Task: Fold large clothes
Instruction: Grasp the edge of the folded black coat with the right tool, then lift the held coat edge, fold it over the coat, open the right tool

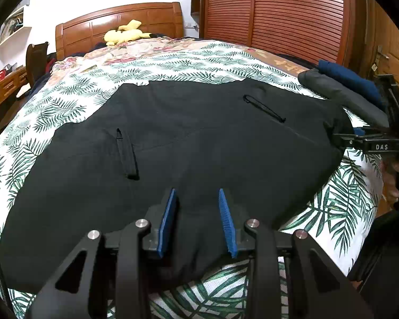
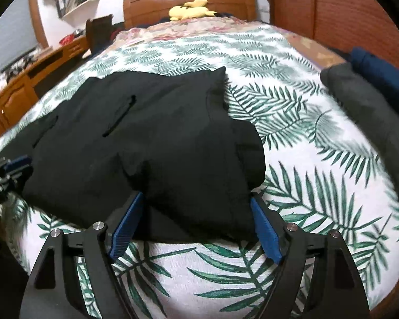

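Observation:
A large black garment [image 1: 173, 146] with two zip pockets lies spread on the leaf-print bedspread [image 1: 66, 111]. My left gripper [image 1: 196, 194] is open, its blue pads over the garment's near edge with cloth between them. My right gripper [image 2: 196, 196] is open wide, its pads on either side of a thick fold at the garment's [image 2: 146, 133] near right corner. In the left wrist view the right gripper [image 1: 345, 139] shows at the garment's right end. In the right wrist view the left gripper [image 2: 16, 166] shows blurred at the garment's left end.
Folded grey [image 1: 343, 95] and dark blue clothes [image 1: 351, 77] lie stacked at the bed's right edge. A yellow plush toy [image 1: 127, 33] sits by the wooden headboard [image 1: 119, 21]. A wooden wardrobe [image 1: 279, 13] stands to the right, a desk [image 2: 26, 85] to the left.

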The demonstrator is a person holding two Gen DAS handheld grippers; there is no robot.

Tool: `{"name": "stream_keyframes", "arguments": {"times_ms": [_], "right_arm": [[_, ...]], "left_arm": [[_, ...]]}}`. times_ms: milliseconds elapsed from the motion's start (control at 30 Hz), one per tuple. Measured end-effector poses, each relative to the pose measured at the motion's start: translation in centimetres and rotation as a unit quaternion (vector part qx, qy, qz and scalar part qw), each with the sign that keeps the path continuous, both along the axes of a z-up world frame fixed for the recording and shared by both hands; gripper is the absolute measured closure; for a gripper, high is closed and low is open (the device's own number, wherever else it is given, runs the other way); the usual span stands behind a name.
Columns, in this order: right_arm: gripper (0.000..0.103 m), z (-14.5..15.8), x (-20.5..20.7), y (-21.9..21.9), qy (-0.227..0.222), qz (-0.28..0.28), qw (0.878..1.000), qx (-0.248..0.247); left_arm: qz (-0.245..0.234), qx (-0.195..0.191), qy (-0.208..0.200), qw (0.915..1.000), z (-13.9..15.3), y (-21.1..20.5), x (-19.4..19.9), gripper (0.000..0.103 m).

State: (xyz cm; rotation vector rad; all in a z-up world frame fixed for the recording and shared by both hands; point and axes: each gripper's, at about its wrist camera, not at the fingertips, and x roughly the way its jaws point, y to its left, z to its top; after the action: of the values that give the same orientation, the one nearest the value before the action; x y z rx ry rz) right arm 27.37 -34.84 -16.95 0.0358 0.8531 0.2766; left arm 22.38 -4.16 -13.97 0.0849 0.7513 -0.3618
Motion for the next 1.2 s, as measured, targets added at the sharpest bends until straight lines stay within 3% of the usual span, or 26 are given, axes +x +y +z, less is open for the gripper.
{"name": "stream_keyframes", "arguments": {"times_ms": [400, 467, 633, 733, 900, 1033, 1200], "right_arm": [[0.023, 0.4, 0.5, -1.0, 0.003, -0.014, 0.996, 0.092], [0.027, 0.4, 0.6, -1.2, 0.003, -0.013, 0.994, 0.105], [0.052, 0.5, 0.8, -1.2, 0.003, -0.002, 0.993, 0.121], [0.061, 0.7, 0.7, -0.8, 0.0, 0.007, 0.993, 0.119], [0.067, 1.1, 0.5, -0.5, -0.013, 0.014, 0.993, 0.116], [0.083, 2.1, 0.2, -0.4, -0.034, 0.029, 0.99, 0.134], [0.085, 5.2, -0.3, 1.3, -0.082, 0.047, 0.988, 0.123]], "left_arm": [[0.0, 0.0, 0.0, 1.0, -0.1, 0.0, -0.1, 0.07], [0.0, 0.0, 0.0, 1.0, -0.1, 0.0, 0.0, 0.07], [0.0, 0.0, -0.001, 1.0, -0.1, 0.0, -0.1, 0.07], [0.0, 0.0, -0.001, 1.0, -0.1, 0.0, 0.0, 0.07], [0.001, 0.002, -0.002, 1.0, 0.0, 0.0, 0.0, 0.07], [0.001, -0.007, 0.003, 1.0, 0.2, 0.2, 0.3, 0.07], [0.003, -0.026, -0.001, 0.9997, 0.8, 1.2, 0.0, 0.07]]}}
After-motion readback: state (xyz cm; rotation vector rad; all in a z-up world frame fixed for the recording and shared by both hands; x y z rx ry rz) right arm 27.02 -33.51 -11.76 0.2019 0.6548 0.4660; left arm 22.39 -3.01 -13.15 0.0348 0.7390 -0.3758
